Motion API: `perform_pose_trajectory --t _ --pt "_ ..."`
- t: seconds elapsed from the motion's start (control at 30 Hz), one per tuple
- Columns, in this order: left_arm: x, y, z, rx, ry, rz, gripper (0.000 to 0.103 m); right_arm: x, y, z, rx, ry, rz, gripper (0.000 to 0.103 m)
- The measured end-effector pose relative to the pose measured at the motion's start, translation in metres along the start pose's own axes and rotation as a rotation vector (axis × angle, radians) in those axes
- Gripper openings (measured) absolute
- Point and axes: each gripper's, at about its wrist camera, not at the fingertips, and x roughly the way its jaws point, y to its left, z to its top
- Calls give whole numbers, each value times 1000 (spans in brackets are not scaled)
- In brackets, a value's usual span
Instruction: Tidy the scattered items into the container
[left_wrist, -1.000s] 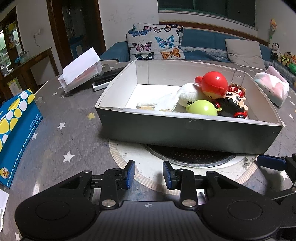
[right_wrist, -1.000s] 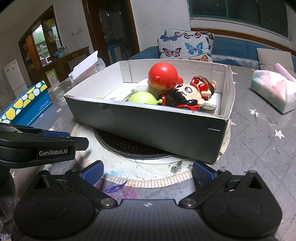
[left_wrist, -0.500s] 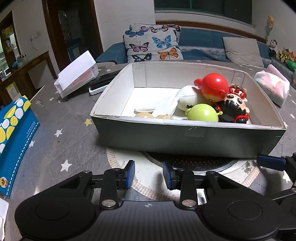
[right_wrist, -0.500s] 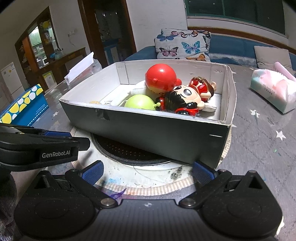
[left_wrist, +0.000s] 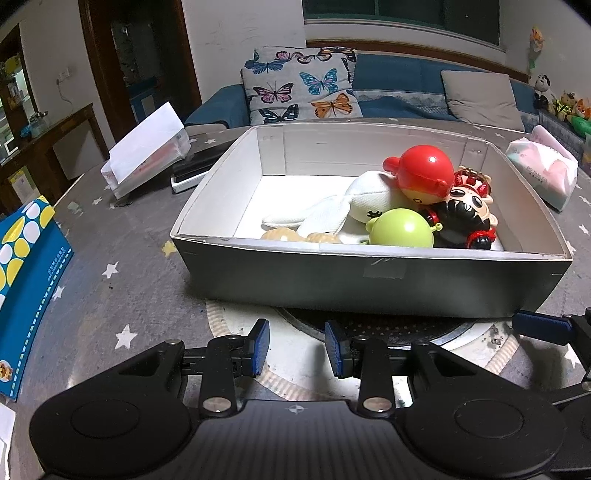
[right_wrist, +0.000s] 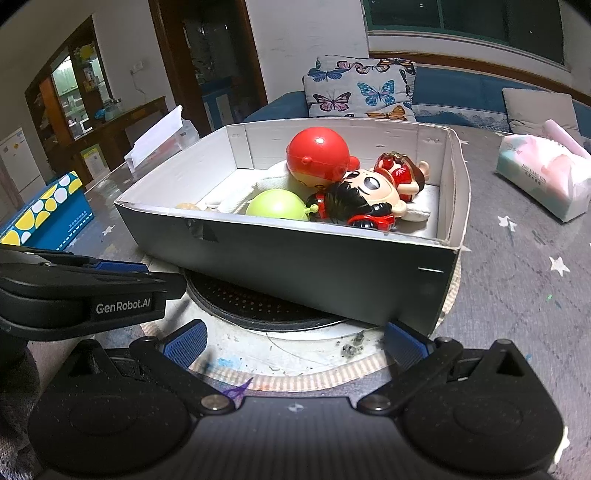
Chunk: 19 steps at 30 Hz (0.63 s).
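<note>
A grey cardboard box (left_wrist: 369, 280) with a white inside stands on the table just beyond both grippers. Inside it lie a red round-headed toy (left_wrist: 421, 173), a green ball toy (left_wrist: 400, 229), a black-haired doll (left_wrist: 465, 214) and a white plush (left_wrist: 354, 206). My left gripper (left_wrist: 296, 350) hovers before the box's front wall, narrowly open and holding nothing. In the right wrist view the same box (right_wrist: 295, 266) shows the red toy (right_wrist: 317, 155), green ball (right_wrist: 277, 205) and doll (right_wrist: 365, 199). My right gripper (right_wrist: 293, 345) is wide open and holds nothing, near the box's corner.
The box rests partly on a round dark hotplate with a pale ring (left_wrist: 369, 328). A blue and yellow carton (left_wrist: 26, 266) lies at the left. A white paper holder (left_wrist: 147, 147) stands behind, a tissue pack (right_wrist: 543, 173) at the right. The left gripper's body (right_wrist: 92, 291) sits beside my right one.
Both wrist views have risen slightly and look down more into the box. The toys and box have not moved, and neither gripper's opening has changed.
</note>
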Motion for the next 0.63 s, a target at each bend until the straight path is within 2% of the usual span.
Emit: perform_pose_trajectory --t 0.23,0.63 --pt "-3 5 2 -29 -25 -23 35 1 0 0 4 -1 -1 103" --pt "-5 3 2 -22 -37 -9 35 0 -2 -2 12 -4 -8 103"
